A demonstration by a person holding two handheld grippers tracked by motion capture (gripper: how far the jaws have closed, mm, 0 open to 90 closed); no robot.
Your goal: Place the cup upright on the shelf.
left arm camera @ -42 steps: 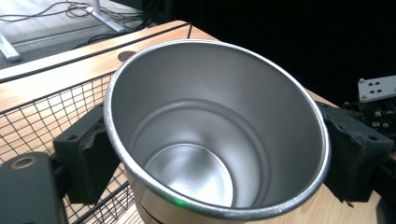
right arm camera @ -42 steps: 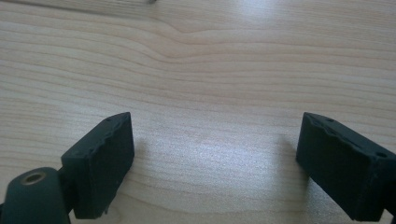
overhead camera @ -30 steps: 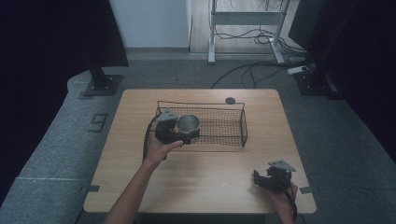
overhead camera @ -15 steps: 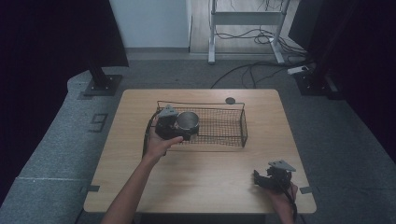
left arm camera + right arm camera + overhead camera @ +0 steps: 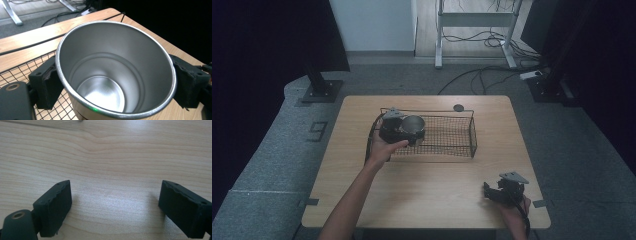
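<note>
My left gripper (image 5: 408, 131) is closed on a steel cup (image 5: 413, 126), its two black pads pressed against opposite sides of the cup just under the rim. Through the left gripper view I look straight down into the cup (image 5: 113, 72): it is upright, shiny and empty. Below and around the gripper is a black wire basket (image 5: 464, 134); the cup sits over the basket's left end, and I cannot tell whether its base touches the mesh or hangs just above it. Beyond the basket's far rim a small dark round disc (image 5: 458, 107) lies on the wooden table (image 5: 422, 185).

My right gripper (image 5: 501, 192) rests well apart, toward the near right corner of the table, jaws spread wide with nothing between them, only bare wood grain (image 5: 112, 170) under them.

I judge this as the step of placing the cup in the basket. The next move calls for lowering it until it stands steady on the mesh, then opening the jaws without tipping it.
</note>
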